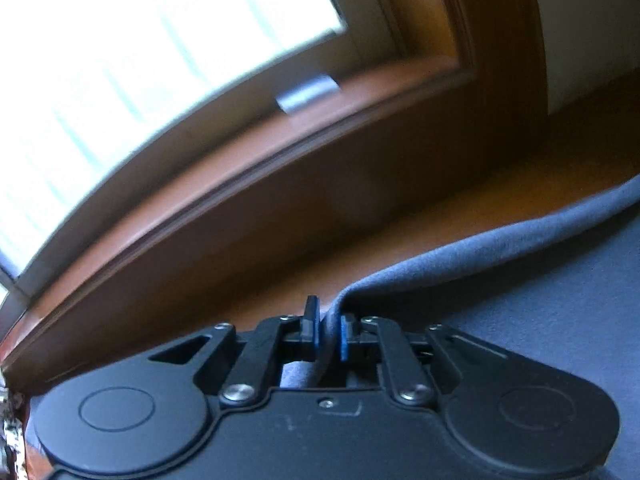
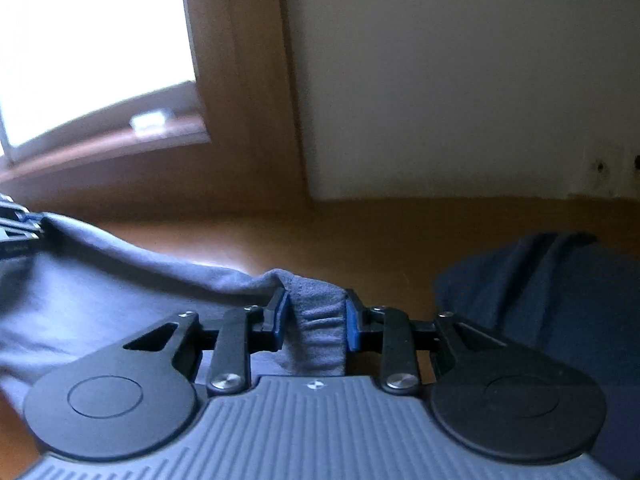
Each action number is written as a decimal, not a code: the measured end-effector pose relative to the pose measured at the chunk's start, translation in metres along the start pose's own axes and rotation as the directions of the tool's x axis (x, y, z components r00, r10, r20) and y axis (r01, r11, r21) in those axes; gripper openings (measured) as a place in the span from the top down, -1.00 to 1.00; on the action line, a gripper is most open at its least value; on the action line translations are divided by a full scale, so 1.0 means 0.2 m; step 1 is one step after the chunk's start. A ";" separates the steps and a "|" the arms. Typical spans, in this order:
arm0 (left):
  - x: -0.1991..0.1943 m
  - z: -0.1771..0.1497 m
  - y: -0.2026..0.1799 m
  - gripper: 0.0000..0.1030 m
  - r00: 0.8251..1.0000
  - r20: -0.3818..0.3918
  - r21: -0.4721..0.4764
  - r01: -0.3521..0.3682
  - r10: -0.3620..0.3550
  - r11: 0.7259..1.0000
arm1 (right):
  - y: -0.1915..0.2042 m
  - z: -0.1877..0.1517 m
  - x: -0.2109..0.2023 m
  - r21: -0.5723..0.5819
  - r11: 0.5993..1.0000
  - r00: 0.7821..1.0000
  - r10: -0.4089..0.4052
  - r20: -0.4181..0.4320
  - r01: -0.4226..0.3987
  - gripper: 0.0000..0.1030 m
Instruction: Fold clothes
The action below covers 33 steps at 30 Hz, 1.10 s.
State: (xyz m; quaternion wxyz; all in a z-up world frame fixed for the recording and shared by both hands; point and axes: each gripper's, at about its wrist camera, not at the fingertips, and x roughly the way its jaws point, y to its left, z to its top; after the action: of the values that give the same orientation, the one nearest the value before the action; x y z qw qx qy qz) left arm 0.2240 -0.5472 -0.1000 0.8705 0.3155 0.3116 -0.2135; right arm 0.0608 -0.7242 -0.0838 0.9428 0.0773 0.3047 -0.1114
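A blue-grey garment [image 1: 500, 280] lies over an orange-brown table. In the left wrist view my left gripper [image 1: 330, 332] is shut on a thin edge of this garment, which runs off to the right as a raised fold. In the right wrist view my right gripper [image 2: 316, 320] is shut on a thick bunched fold of the same garment [image 2: 120, 280]. The cloth stretches left from there to the left gripper [image 2: 16, 228], seen at the frame's left edge. Both views tilt upward and are blurred.
A darker blue cloth [image 2: 540, 300] lies on the table [image 2: 360, 232] to the right of my right gripper. Behind the table stand a wooden window frame [image 1: 280, 152] with bright glass and a cream wall [image 2: 460, 80].
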 end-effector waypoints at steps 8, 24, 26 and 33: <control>0.03 -0.06 -0.03 0.62 0.998 -0.019 0.097 -0.055 0.058 0.994 | 0.15 0.07 -0.14 -0.114 0.988 0.991 -0.099 0.086 0.109 0.09; -0.50 -0.17 -0.01 0.00 0.961 0.143 0.162 0.214 -0.238 0.963 | 0.31 0.15 0.25 -0.041 0.984 0.979 0.169 -0.116 -0.174 0.28; -0.49 -0.18 -0.07 -0.02 0.950 0.122 0.187 0.263 -0.288 0.947 | 0.31 0.15 0.22 -0.037 0.986 0.981 0.160 -0.105 -0.165 0.28; -0.45 -0.29 0.03 -0.01 0.979 0.042 0.177 0.190 -0.200 0.966 | 0.38 0.07 0.06 -0.072 0.991 0.990 0.108 -0.090 -0.115 0.27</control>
State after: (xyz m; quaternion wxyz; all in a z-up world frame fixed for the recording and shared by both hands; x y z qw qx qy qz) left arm 0.1396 -0.4873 -0.0706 0.8237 0.3507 0.2956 -0.3335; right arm 0.0983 -0.6565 -0.0736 0.9358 0.0628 0.3441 -0.0433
